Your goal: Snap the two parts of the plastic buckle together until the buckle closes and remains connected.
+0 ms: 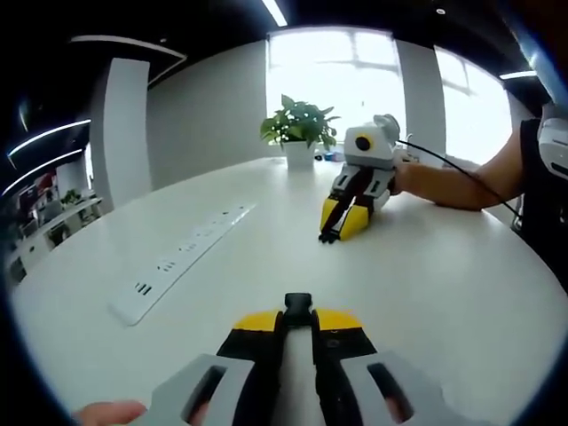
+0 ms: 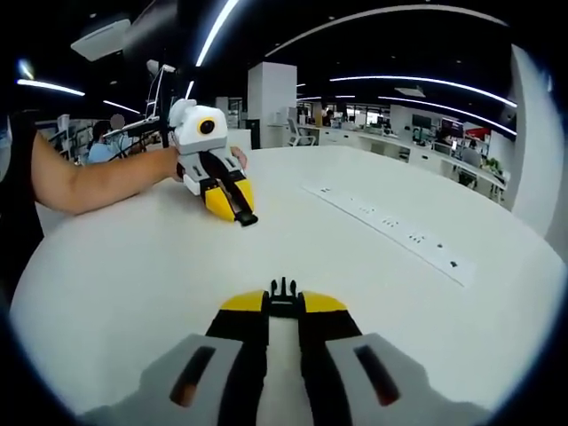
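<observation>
White desk [image 1: 426, 275] lies under both your grippers. Your left gripper [image 1: 297, 312] pinches one black buckle part [image 1: 297, 308] at its jaw tips; your right gripper [image 2: 283, 302] pinches the pronged buckle part [image 2: 283, 291] likewise, the two held well apart.

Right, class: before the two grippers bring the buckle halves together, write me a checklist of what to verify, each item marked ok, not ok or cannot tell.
1. Left gripper clamped on its black buckle half: ok.
2. Right gripper clamped on the pronged buckle half: ok.
3. Halves facing each other: the grippers point toward one another across the white table, but exact lining up: cannot tell.
4. Halves joined: not ok, they are far apart.
5. Path between them free: ok; the power strip lies off to one side.
</observation>
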`<action>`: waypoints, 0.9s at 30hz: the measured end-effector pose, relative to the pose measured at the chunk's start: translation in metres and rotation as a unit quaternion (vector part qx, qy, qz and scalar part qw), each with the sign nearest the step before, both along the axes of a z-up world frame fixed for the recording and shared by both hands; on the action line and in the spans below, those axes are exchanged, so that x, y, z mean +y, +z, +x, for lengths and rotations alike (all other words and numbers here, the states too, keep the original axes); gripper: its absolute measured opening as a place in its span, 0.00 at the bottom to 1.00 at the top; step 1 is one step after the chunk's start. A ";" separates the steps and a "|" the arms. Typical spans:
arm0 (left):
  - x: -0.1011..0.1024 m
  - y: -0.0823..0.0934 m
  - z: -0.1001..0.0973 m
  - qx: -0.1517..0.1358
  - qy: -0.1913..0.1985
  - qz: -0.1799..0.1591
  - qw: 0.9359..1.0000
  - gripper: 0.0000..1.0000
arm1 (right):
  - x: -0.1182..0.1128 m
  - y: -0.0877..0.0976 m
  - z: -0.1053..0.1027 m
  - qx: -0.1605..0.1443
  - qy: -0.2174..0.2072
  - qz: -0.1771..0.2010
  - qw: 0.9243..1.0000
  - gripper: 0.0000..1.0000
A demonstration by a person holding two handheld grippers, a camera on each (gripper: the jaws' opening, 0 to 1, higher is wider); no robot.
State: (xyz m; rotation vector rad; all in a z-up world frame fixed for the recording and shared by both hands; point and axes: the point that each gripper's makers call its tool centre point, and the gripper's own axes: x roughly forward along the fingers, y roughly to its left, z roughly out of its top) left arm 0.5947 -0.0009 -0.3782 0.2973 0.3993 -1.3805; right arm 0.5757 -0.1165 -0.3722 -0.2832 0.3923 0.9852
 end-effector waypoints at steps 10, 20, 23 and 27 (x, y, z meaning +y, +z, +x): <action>0.003 0.003 -0.002 0.005 0.005 0.013 1.000 0.11 | -0.002 0.006 0.004 -0.007 -0.007 0.004 1.000 0.12; 0.005 0.019 -0.003 0.006 0.013 0.017 1.000 0.11 | 0.000 0.027 0.003 -0.017 -0.012 0.016 1.000 0.12; 0.006 0.024 -0.004 0.018 0.019 0.023 0.999 0.11 | 0.000 0.033 0.004 -0.019 -0.017 0.016 1.000 0.12; 0.006 0.031 -0.006 0.017 0.020 0.018 0.999 0.11 | -0.002 0.038 0.005 -0.025 -0.025 0.019 0.999 0.12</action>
